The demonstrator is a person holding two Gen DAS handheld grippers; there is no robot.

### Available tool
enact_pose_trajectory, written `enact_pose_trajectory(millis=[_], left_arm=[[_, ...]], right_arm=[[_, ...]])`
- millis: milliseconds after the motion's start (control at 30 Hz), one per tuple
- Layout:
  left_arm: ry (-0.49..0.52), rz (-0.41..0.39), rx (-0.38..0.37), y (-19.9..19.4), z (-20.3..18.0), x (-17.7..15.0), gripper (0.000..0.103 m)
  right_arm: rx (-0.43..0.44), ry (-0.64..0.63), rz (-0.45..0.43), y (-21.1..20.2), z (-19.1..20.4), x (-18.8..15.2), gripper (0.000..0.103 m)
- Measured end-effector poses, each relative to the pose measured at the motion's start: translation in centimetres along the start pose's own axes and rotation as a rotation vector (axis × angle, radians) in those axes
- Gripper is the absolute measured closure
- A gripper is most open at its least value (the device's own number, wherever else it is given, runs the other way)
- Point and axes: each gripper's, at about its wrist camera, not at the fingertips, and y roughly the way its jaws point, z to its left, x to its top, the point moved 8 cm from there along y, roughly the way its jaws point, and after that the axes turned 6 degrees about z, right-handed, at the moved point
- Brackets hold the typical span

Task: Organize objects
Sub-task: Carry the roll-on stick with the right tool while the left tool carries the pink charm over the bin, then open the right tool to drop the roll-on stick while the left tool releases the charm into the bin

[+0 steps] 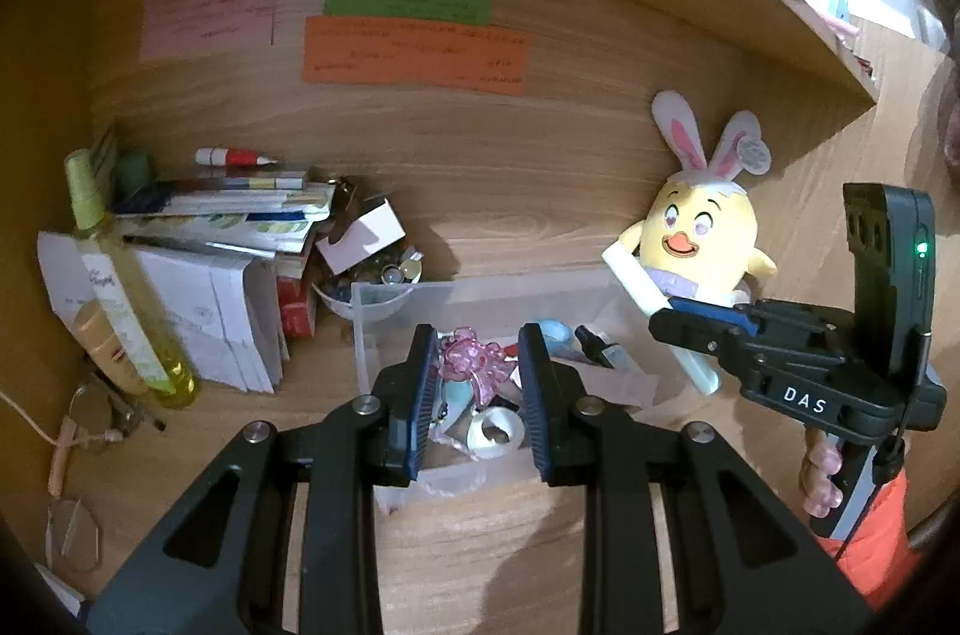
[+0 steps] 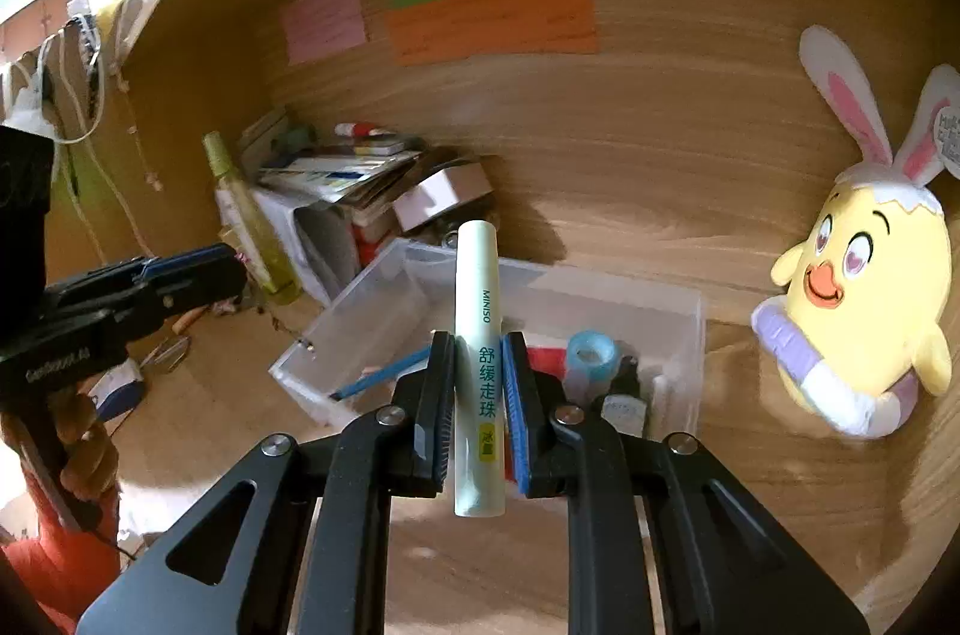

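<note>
A clear plastic box (image 1: 480, 287) sits on the wooden desk, holding a pink clip (image 1: 474, 362), a tape roll (image 1: 495, 431) and small bottles. My left gripper (image 1: 477, 344) is open and empty, hovering over the box's near side. My right gripper (image 2: 478, 344) is shut on a pale green MINISO tube (image 2: 477, 311), held upright above the box (image 2: 600, 296). In the left wrist view the right gripper (image 1: 660, 320) holds the tube (image 1: 636, 278) tilted over the box's right edge. A blue pencil (image 2: 384, 374) lies in the box.
A yellow chick plush with bunny ears (image 1: 699, 230) leans on the back wall at right. A stack of books and papers (image 1: 222, 227), a yellow-green bottle (image 1: 120, 287) and a bowl of small items (image 1: 366, 281) crowd the left. Glasses (image 1: 108, 413) lie at left.
</note>
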Motion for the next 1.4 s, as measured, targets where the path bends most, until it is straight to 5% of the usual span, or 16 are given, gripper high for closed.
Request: enact_pose_trajectory(millis=[500, 1133, 1400], left_arm=[[-0.027, 0.132, 0.029, 7.3, 0.9, -1.7, 0.076], [-0.012, 0.198, 0.049, 9.7, 1.1, -3.6, 0.076], [-0.012, 0.182, 0.039, 8.8, 0.9, -3.8, 0.062]], right_arm=[[-0.061, 0.038, 0.124, 6.9, -2.1, -2.0, 0.089], [-0.037, 0.003, 0.194, 8.6, -0.9, -3.3, 0.088], [-0.01, -0.002, 0.198, 7.3, -0.3, -3.2, 0.081]])
